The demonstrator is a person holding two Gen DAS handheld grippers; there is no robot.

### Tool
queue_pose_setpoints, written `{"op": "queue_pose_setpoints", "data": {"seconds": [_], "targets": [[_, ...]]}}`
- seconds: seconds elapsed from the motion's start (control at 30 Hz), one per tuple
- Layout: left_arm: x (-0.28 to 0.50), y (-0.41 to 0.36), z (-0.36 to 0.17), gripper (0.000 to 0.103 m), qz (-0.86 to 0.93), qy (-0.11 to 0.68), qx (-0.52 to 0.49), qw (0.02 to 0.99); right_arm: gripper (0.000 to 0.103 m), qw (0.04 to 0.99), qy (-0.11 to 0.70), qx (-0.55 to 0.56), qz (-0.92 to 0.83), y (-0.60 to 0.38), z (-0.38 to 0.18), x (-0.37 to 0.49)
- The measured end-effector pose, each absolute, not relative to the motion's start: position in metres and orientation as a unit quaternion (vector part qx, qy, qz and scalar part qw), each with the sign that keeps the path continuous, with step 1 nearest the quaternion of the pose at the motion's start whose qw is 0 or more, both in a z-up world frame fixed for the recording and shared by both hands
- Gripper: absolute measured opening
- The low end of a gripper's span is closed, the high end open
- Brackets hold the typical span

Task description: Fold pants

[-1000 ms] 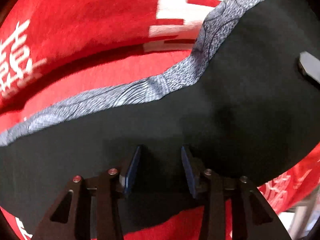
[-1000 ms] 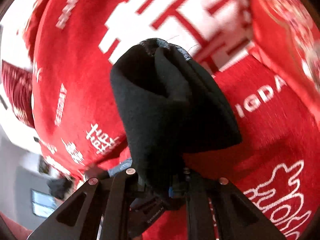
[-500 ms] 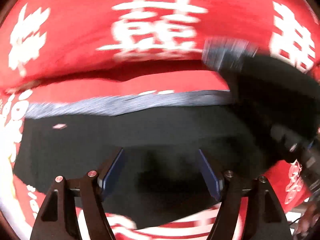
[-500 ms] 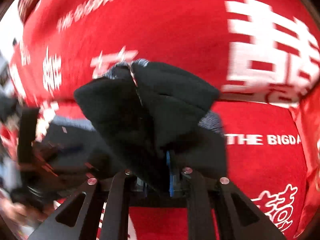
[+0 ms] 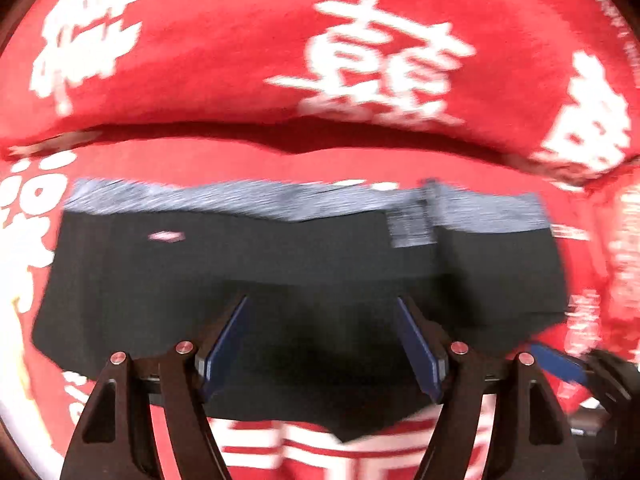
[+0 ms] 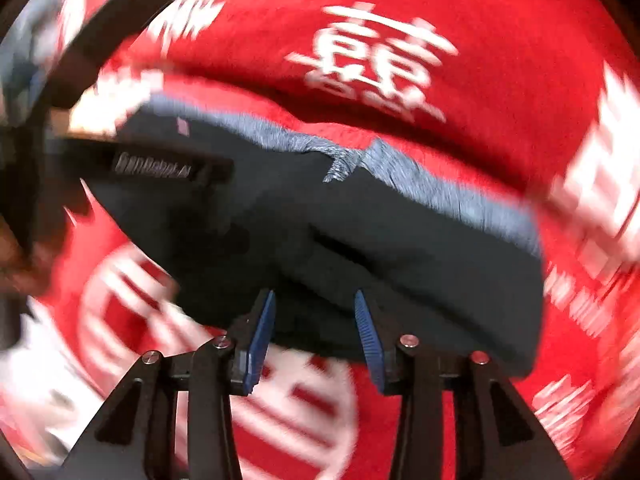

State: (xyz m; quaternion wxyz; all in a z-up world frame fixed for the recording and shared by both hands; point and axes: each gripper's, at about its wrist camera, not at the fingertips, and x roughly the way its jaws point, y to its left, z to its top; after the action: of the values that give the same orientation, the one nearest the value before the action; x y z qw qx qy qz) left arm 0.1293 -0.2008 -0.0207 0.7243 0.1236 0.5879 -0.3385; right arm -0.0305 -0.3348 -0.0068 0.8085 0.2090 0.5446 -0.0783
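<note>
Left wrist view shows the black pants [image 5: 304, 280] lying folded on the red printed cloth [image 5: 240, 64], grey waistband [image 5: 248, 196] along the far edge and one layer doubled over at the right. The left gripper [image 5: 322, 340] hangs over the near edge with its fingers wide and nothing between the blue pads [image 5: 224, 344]. In the right wrist view the right gripper [image 6: 314, 320] is above the pants [image 6: 400, 248] too, its fingers opening, no fabric pinched between them; the top layer it faces sits humped, not flat. The risk, as I judge it, is that the loose fold springs back or slides as the fingers pull away, since a pad could drag the soft cloth. The red cloth is itself rumpled behind, so any tug may shift it and skew the fold. Both views are blurred, so small snags would not be seen
</note>
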Motion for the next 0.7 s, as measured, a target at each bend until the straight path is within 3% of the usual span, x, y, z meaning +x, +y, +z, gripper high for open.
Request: {"op": "queue_pose_setpoints", "data": {"seconds": [0.13, 0.3, 0.37, 0.43, 0.47, 0.5, 0.7], "targets": [[0.110, -0.239, -0.017, 0.074, -0.409, 0.609, 0.121, 0.669, 0.045, 0.731, 0.479, 0.477, -0.094, -0.416, -0.032, -0.073], [0.096, -0.275, -0.042, 0.073, -0.411, 0.634, 0.133, 0.641, 0.045, 0.647, 0.414, 0.631, -0.105, -0.449, -0.071, -0.101], [0.094, -0.278, -0.051, 0.048, -0.409, 0.652, 0.120, 0.627, 0.045, 0.621, 0.387, 0.672, -0.114, -0.454, -0.086, -0.109], [0.093, -0.279, -0.056, 0.037, -0.404, 0.658, 0.117, 0.624, 0.045, 0.594, 0.349, 0.714, -0.123, -0.458, -0.101, -0.115], [0.091, -0.278, -0.056, 0.032, -0.402, 0.655, 0.121, 0.629, 0.032, 0.583, 0.335, 0.729, -0.128, -0.458, -0.105, -0.118], [0.090, -0.279, -0.054, 0.029, -0.400, 0.651, 0.125, 0.632, 0.005, 0.572, 0.325, 0.741, -0.134, -0.458, -0.109, -0.119], [0.075, -0.254, -0.024, 0.029, -0.404, 0.621, 0.144, 0.656, 0.005, 0.614, 0.357, 0.698, -0.086, -0.453, -0.074, -0.114]]}}
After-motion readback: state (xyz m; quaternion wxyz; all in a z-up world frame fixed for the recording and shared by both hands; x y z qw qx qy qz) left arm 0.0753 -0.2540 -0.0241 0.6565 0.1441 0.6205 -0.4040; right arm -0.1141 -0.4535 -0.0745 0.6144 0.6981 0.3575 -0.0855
